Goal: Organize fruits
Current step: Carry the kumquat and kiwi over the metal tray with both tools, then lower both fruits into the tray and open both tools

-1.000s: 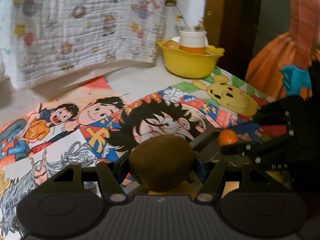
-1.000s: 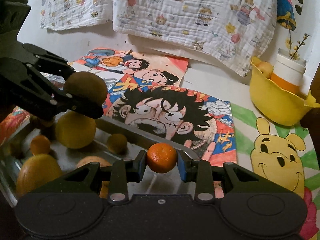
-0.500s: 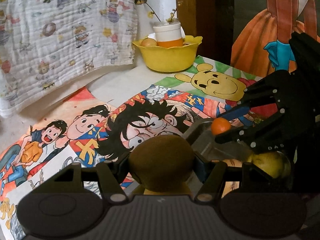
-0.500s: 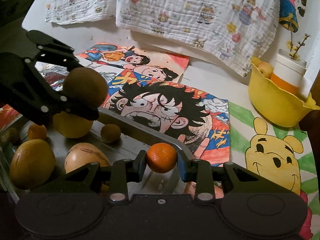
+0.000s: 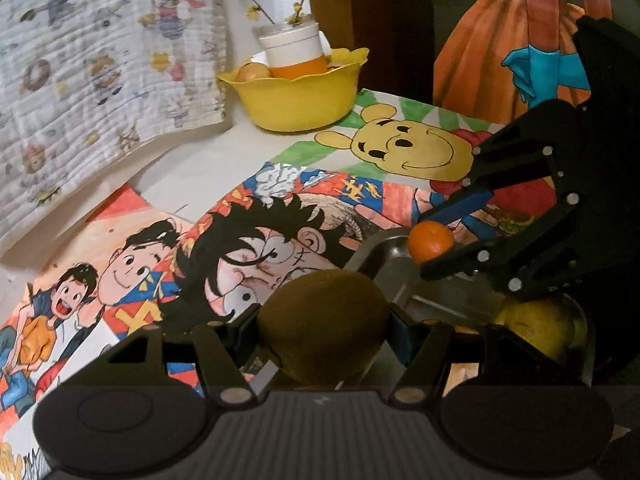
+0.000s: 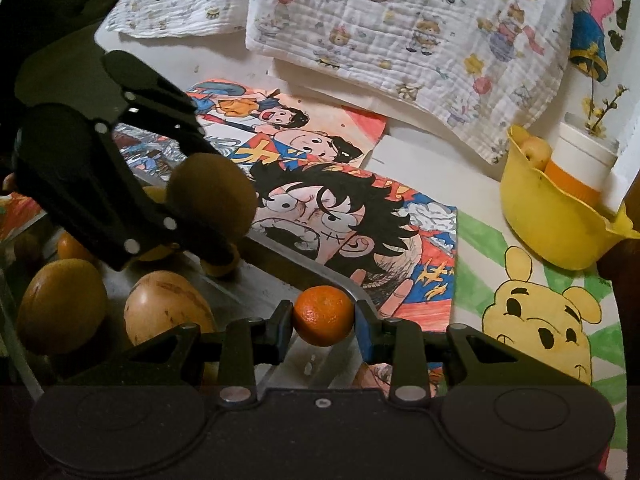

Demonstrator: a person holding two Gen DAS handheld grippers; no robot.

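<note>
My left gripper (image 5: 323, 330) is shut on a brown kiwi (image 5: 323, 326) and holds it above the metal tray (image 5: 396, 276); the kiwi also shows in the right wrist view (image 6: 212, 196). My right gripper (image 6: 324, 316) is shut on a small orange (image 6: 324, 315), above the tray's far rim (image 6: 304, 264); the orange also shows in the left wrist view (image 5: 431, 241). Several yellow and tan fruits (image 6: 166, 308) lie in the tray. A yellow bowl (image 6: 560, 220) at the back right holds a pale fruit (image 6: 536, 152) and a white-and-orange cup (image 6: 580, 164).
Cartoon drawings (image 6: 352, 216) cover the table under the tray. A printed white cloth (image 6: 400, 32) hangs at the back. A dark wooden post (image 5: 384, 20) and an orange-dress picture (image 5: 520, 40) stand right of the bowl.
Both grippers have moved with their fruits. In the left wrist view the yellow bowl has shifted left and nearer. In the right wrist view the kiwi sits further right, over the tray.
</note>
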